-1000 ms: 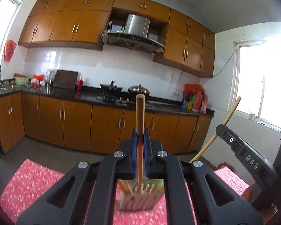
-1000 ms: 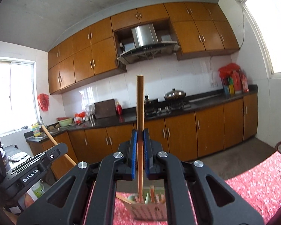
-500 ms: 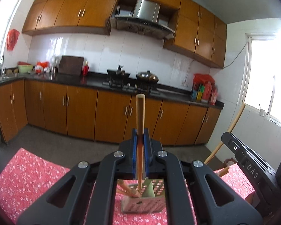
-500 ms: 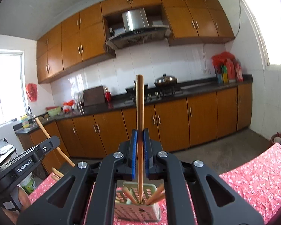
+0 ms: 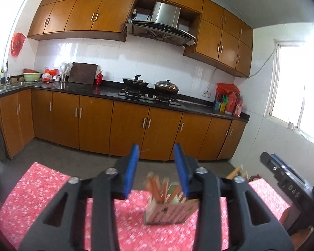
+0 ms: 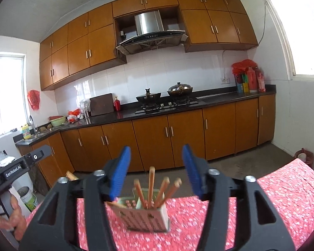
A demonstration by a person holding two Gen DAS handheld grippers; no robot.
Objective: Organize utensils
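My left gripper [image 5: 157, 168], jaws spread, nothing between the blue pads [image 5: 130, 171]; my right gripper [image 6: 156, 170], jaws likewise spread and empty. Both hang above the holder [image 6: 145, 216], a pale perforated box standing on the red floral cloth [image 6: 282, 196]. Chopsticks [image 6: 150, 185] stand in the holder, leaning apart, tips up; in the left view they are blurred [image 5: 157, 188]. My left gripper appears at the left edge of the right view, with my hand [image 6: 12, 219] on its grip. Beyond the cloth: floor, brown cabinets [image 6: 157, 133], black counter [image 5: 106, 91], two pots [image 5: 151, 84] on the stove, hood [image 6: 150, 35] above.
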